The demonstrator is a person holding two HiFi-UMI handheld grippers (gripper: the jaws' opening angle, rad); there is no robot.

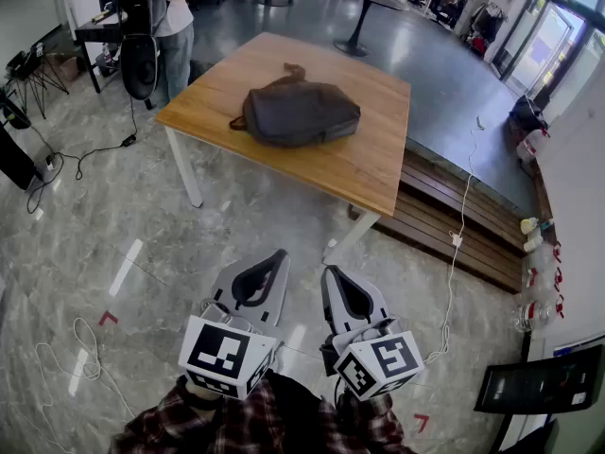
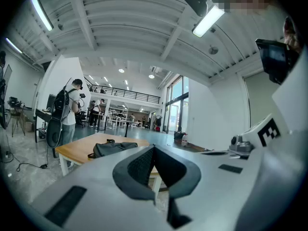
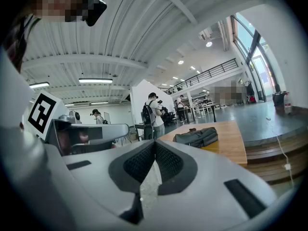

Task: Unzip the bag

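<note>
A dark grey bag (image 1: pixel 298 113) lies flat on a wooden table (image 1: pixel 369 173), its handle toward the far side and its zip closed as far as I can see. Both grippers hang over the floor, well short of the table. My left gripper (image 1: pixel 281 254) is shut with nothing in it, and my right gripper (image 1: pixel 327 271) beside it is shut and empty too. In the left gripper view the bag (image 2: pixel 111 147) shows beyond the closed jaws of the left gripper (image 2: pixel 154 148). In the right gripper view the bag (image 3: pixel 196 137) lies past the closed tips of the right gripper (image 3: pixel 155 143).
A person with a backpack (image 1: pixel 156 26) stands at the table's far left corner. A low wooden platform (image 1: pixel 454 220) runs along the table's right side, with a white cable (image 1: pixel 463 206) hanging over it. Cables (image 1: pixel 66 164) trail on the marble floor at left. A dark screen (image 1: pixel 539 381) stands at bottom right.
</note>
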